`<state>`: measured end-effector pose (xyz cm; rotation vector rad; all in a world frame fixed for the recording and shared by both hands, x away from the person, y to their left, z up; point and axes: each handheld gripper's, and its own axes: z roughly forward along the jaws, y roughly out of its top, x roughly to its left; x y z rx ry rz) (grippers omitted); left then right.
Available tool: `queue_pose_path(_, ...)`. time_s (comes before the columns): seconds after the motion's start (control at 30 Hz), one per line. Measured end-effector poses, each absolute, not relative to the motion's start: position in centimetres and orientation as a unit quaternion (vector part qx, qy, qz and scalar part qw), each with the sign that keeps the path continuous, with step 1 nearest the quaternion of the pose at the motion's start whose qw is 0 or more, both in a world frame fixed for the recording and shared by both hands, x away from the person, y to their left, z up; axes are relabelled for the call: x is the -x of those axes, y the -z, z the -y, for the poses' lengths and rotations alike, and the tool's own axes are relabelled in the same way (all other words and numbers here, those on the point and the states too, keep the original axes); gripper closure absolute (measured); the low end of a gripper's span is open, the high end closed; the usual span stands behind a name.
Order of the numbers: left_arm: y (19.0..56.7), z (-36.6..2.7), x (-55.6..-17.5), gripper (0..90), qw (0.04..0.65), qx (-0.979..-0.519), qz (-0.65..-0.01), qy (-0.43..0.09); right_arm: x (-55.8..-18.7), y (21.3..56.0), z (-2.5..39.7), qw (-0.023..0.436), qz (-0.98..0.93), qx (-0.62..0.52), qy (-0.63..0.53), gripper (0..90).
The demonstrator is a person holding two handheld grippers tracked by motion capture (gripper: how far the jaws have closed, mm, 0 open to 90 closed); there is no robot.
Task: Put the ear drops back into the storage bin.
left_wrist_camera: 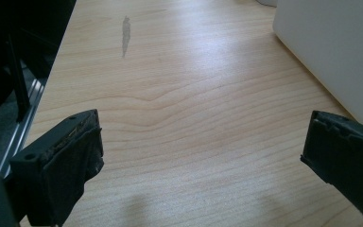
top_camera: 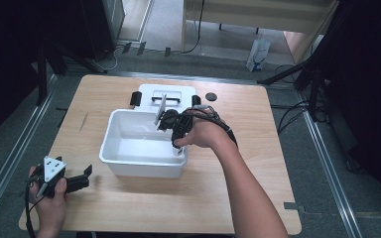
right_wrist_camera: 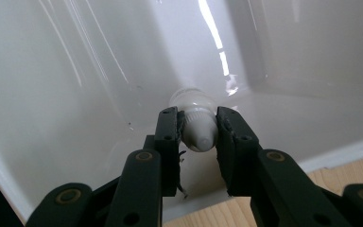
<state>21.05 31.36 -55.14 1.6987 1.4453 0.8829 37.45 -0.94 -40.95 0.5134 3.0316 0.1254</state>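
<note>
A white plastic tub [top_camera: 129,161] stands in the middle of the wooden table [top_camera: 238,198]. My right gripper [top_camera: 179,149] reaches down into the tub's right end, with the hand above the rim. In the right gripper view its jaws [right_wrist_camera: 197,124] are shut on a small white bottle [right_wrist_camera: 194,105] whose nozzle points back at the camera, close to the tub's inner wall [right_wrist_camera: 75,94]. My left gripper [top_camera: 85,177] rests near the table's front left corner, open and holding nothing. In its own view the left gripper [left_wrist_camera: 203,137] spans bare wood, with the tub's outer wall [left_wrist_camera: 331,47] at upper right.
Behind the tub lies a white lid [top_camera: 167,92] with black clips. A small black disc [top_camera: 211,96] sits on the table to its right. A white bag [top_camera: 258,53] stands on the floor beyond. A grey mark [left_wrist_camera: 125,33] streaks the wood at left.
</note>
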Motion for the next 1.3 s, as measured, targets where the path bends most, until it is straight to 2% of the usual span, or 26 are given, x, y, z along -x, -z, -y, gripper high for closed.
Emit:
queue_pose_path(0.57, 55.1, -31.3, -21.0, 0.0, 0.361, -0.661, -0.561, -0.344, -37.6, 43.4, 0.7, 0.029, -0.99, -0.136, -0.033, 71.8)
queue_pose_path(1.03, 55.1, -31.3, -21.0, 0.0, 0.361, -0.661, -0.56, -0.344, -37.6, 43.8, 0.3, 0.039, -0.99, -0.133, -0.017, 72.4)
queue_pose_path(1.3, 55.1, -31.3, -21.0, 0.0, 0.362, -0.661, -0.56, -0.344, -37.7, 43.6, 0.4, 0.032, -0.99, -0.135, -0.025, 66.7)
